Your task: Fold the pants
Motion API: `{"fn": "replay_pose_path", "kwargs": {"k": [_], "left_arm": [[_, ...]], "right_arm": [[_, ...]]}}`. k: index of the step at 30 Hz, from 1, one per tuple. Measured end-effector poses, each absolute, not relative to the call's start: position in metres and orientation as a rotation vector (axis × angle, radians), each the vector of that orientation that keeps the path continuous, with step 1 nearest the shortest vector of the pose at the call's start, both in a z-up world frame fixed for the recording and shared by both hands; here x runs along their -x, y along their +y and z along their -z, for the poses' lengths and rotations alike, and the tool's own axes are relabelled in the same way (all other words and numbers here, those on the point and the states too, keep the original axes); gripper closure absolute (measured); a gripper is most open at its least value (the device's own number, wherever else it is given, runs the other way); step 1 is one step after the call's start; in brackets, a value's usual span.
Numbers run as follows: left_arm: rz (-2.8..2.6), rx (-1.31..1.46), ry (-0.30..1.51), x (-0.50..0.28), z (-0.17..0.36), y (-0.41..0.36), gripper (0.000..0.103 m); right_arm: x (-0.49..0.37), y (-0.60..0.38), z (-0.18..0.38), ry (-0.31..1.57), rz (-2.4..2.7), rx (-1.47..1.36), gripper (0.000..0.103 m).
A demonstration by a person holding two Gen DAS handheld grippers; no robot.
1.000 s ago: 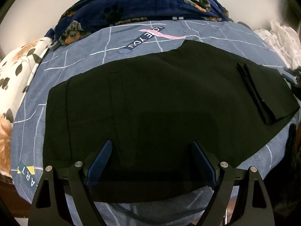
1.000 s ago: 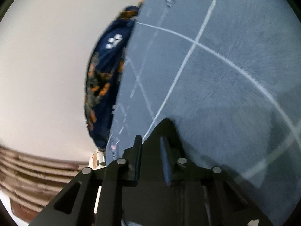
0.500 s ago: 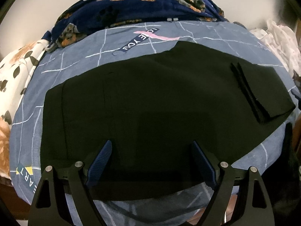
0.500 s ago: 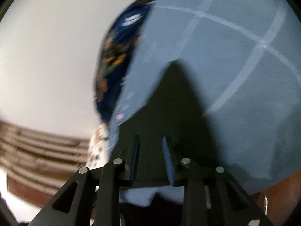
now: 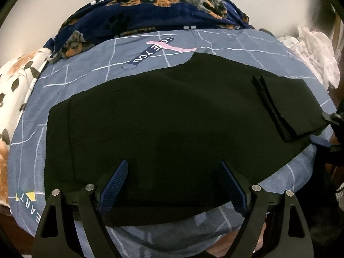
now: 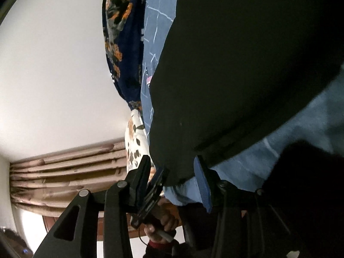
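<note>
Black pants [image 5: 167, 116] lie spread flat across a blue grid-patterned bedsheet [image 5: 120, 64], with a folded-over flap at the right end [image 5: 286, 105]. My left gripper [image 5: 173, 174] is open and hovers over the near edge of the pants, holding nothing. My right gripper [image 6: 174, 167] is open at the right end of the pants [image 6: 247, 64], with the hem corner between its spread fingers. It also shows at the right edge of the left wrist view [image 5: 331, 129].
A navy dog-print blanket [image 5: 163, 15] is heaped at the far side by the wall. A white floral cloth [image 5: 15, 81] lies at left, white clothes [image 5: 311, 45] at right. Curtains [image 6: 64, 172] hang beyond the bed. The person's hand [image 6: 165, 221] holds the left gripper.
My right gripper has opened, after being nearly shut on the black cloth, and swung to face along the pants. The left view has shifted slightly; the pants lie as before.
</note>
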State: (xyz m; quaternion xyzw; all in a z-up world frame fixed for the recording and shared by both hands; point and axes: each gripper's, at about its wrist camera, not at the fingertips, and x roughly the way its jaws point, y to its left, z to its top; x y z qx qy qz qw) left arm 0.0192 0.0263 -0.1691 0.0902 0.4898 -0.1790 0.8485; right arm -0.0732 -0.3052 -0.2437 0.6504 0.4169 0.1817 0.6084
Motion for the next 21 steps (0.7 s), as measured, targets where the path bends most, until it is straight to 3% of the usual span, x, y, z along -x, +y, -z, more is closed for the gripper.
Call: {"fn": "replay_pose_path", "kwargs": {"k": [9, 21], "left_arm": [[0.400, -0.143, 1.054, -0.020, 0.170, 0.028, 0.017], [0.410, -0.090, 1.093, -0.023, 0.175, 0.032, 0.017]], "right_arm": [[0.061, -0.297, 0.245, 1.018, -0.253, -1.473, 0.059], [0.058, -0.288, 0.249, 0.930, -0.116, -1.533, 0.052]]}}
